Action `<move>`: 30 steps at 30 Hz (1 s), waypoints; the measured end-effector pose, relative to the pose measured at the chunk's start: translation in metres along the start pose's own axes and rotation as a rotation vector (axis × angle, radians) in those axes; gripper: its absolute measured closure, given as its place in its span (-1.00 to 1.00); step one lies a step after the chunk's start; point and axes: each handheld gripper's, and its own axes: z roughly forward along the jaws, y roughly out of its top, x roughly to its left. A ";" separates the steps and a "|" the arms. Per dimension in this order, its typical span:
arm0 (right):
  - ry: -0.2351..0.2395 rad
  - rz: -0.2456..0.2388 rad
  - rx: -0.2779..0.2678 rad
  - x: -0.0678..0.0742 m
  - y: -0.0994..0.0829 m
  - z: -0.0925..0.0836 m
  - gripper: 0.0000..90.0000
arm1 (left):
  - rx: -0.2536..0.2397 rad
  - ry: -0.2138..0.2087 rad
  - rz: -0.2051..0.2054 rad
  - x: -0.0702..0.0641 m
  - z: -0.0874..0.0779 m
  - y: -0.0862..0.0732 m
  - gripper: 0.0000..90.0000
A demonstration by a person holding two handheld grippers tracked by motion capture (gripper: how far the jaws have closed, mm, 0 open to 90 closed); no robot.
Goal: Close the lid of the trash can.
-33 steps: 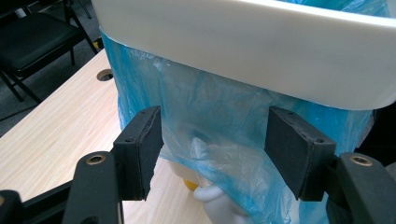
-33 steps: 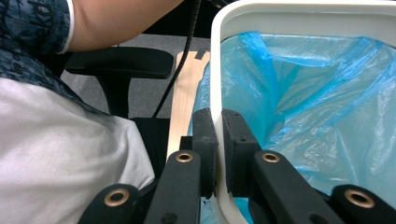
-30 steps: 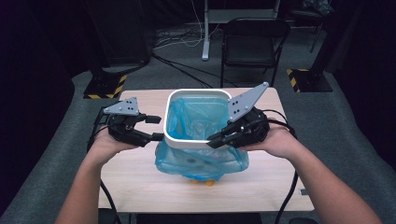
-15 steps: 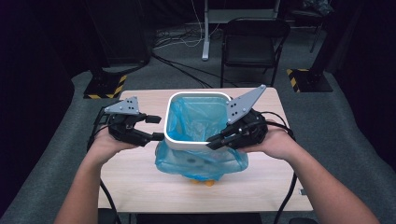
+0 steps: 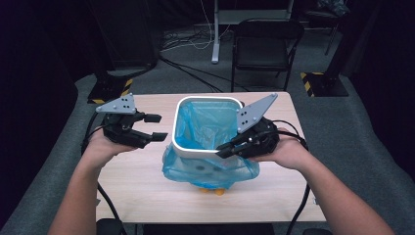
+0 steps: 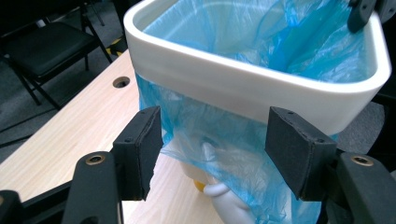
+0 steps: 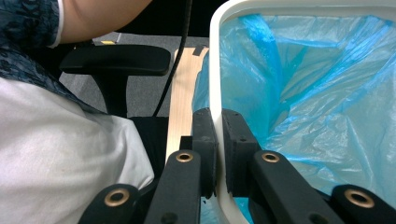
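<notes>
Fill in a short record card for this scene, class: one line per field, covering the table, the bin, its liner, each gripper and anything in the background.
Surface: light wooden table
Main object: white bin with rounded rim, standing on the table
Liner: blue plastic bag inside the bin, its edge folded over the rim and hanging down outside
Left gripper: open, beside the bin, touching nothing
Right gripper: shut on the bin's near rim
Under the bin: something small and orange, unclear
Background: black folding chair beyond the table

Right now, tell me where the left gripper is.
In the high view the left gripper hangs open at the table's left, beside the white bin, fingers apart.
</notes>
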 end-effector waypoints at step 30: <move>-0.016 0.007 -0.030 0.004 -0.009 0.003 0.88 | -0.004 -0.047 -0.007 0.002 0.026 0.023 -0.27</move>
